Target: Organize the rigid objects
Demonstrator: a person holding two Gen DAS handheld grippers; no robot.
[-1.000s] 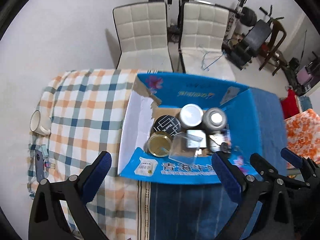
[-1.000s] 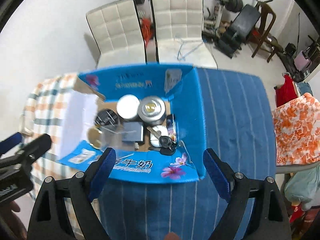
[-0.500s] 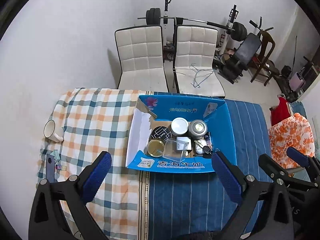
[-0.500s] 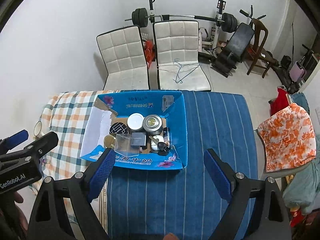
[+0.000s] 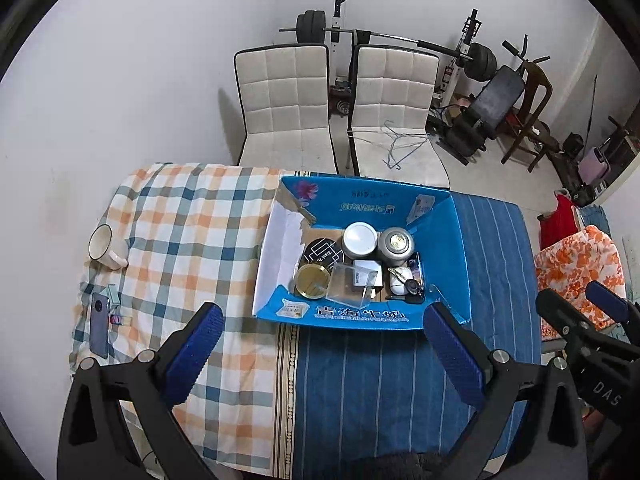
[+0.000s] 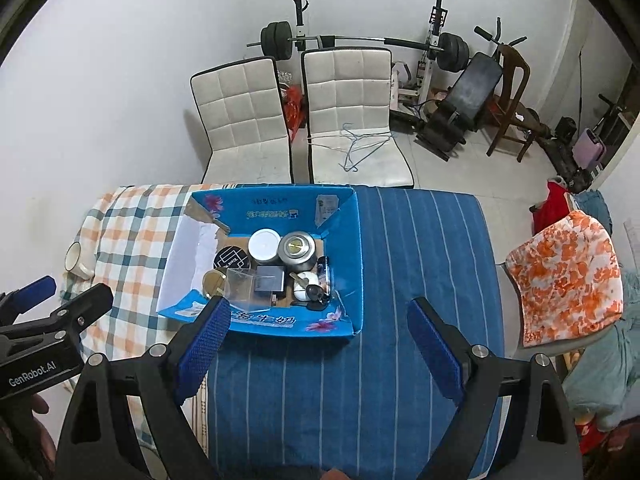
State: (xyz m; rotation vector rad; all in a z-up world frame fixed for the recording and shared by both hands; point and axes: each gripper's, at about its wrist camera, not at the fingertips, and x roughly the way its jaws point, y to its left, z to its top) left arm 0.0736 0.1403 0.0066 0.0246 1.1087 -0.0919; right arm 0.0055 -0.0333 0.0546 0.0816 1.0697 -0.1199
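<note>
An open blue cardboard box stands mid-table. Inside it are a white-lidded jar, a silver tin, a black round tin, a gold lid, a clear plastic case, a grey box and dark keys. My left gripper hangs open high above the table, nearer than the box, holding nothing. My right gripper is open too, empty, over the blue cloth. A white mug and a phone lie at the table's left edge.
The table carries a plaid cloth on the left and a blue striped cloth on the right. Two white chairs stand behind it. Gym equipment fills the back right. An orange floral cloth covers a seat at right.
Both grippers have risen and pulled back from just above the box. The box now looks smaller and the whole table and the room behind show. Both stayed open.
</note>
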